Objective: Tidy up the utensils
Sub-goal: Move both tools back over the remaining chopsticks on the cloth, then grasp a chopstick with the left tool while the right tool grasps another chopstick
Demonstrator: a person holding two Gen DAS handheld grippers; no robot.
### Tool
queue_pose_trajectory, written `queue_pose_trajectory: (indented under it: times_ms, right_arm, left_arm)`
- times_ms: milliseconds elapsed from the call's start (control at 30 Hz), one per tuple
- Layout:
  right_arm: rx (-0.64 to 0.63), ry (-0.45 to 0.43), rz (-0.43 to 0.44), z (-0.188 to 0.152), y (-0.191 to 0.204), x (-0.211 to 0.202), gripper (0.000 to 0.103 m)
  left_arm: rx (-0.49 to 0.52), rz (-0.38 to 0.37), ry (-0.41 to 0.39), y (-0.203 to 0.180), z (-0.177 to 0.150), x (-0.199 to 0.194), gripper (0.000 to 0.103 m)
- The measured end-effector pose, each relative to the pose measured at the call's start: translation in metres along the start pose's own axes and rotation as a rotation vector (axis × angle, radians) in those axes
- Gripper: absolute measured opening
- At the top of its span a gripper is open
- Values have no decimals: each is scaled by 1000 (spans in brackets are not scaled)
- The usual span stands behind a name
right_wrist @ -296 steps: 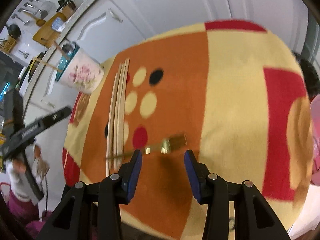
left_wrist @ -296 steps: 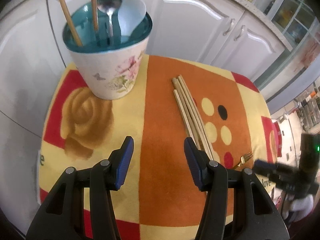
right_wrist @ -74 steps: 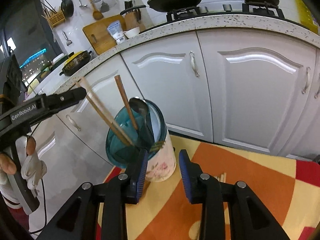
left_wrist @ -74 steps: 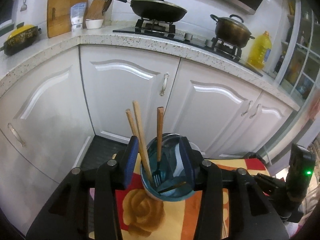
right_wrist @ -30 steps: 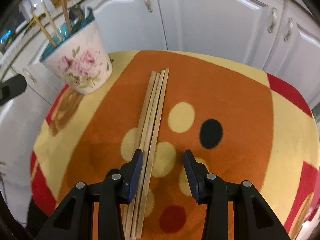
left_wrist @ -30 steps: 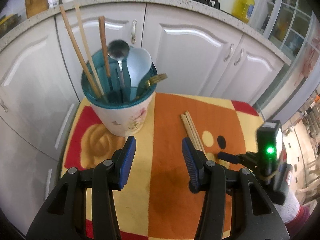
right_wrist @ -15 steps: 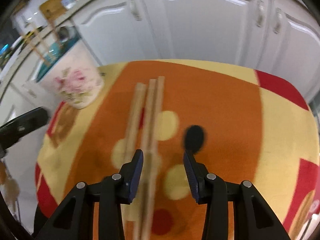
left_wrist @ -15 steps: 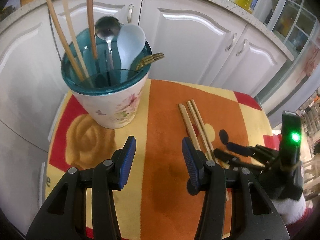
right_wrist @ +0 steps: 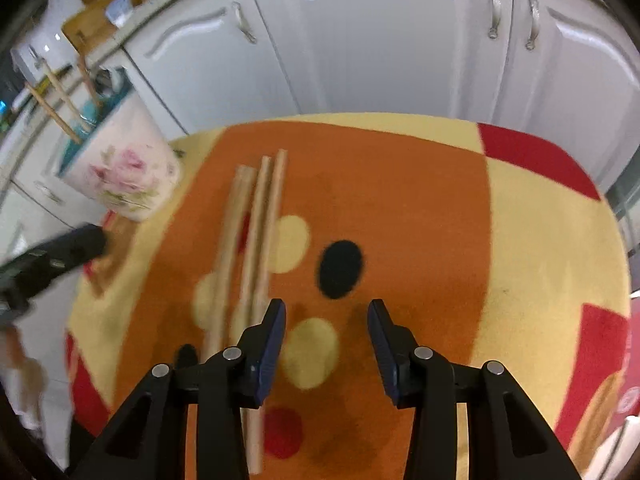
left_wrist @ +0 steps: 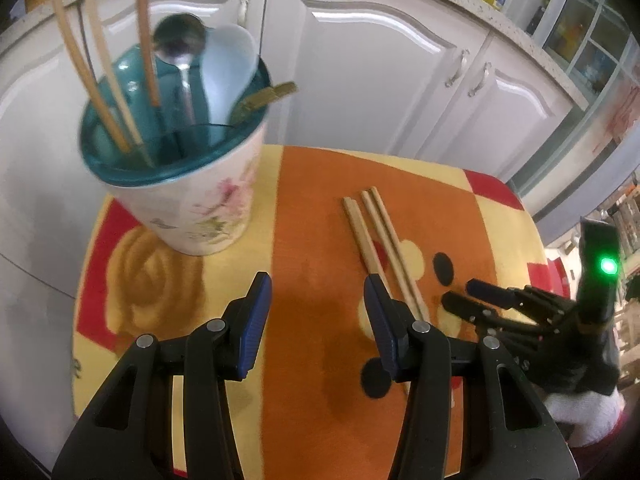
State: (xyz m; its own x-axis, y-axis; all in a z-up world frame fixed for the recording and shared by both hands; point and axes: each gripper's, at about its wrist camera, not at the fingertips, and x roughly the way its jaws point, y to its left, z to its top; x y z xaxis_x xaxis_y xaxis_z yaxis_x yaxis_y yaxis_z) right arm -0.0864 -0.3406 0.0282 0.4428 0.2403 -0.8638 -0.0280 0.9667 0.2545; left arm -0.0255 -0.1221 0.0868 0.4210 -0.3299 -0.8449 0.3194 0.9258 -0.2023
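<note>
Floral holder (left_wrist: 192, 204) is crowding the surface's (left_wrist: 312, 360) far left corner, sticks jutting up. Loose chopsticks (right_wrist: 256, 240) are lying mid-surface. Bare cloth is lying open right of them.

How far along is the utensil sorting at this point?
Done: the floral cup holds chopsticks, two spoons and a gold fork. In hand: nothing; both the left tongs and right tongs are open and empty. Left: three chopsticks on the mat.
</note>
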Motion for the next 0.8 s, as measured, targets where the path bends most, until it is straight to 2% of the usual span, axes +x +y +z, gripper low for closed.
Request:
queue_pose_trajectory:
  times_ms: [100,200,233,367,533,633,700,800]
  right_arm:
    - [-77,5,28,-1,29,8,41]
    - [-133,38,-16,-3,48,23,41]
    - [-154,15,-29,-3,51,25,42]
    - [-125,15,-89,-6,37,25,42]
    - [-41,-3,-13,2,17,13,42]
    - [-81,14,30,3,35,21,42]
    - [-123,36,16,0,57,36,42]
    - [-158,20,-28,1,62,40,42]
  left_arm:
    - [0,1,2,-3,0,2,47]
    - [-2,17,6,1,-1,1,47]
    - [-6,22,8,3,-1,1,47]
    - [-21,32,11,10,-3,1,47]
    - [-25,27,29,8,-4,7,47]
    - [-30,17,25,4,-3,8,47]
    - [-26,20,26,3,-2,7,47]
    - [-14,30,29,3,-2,6,47]
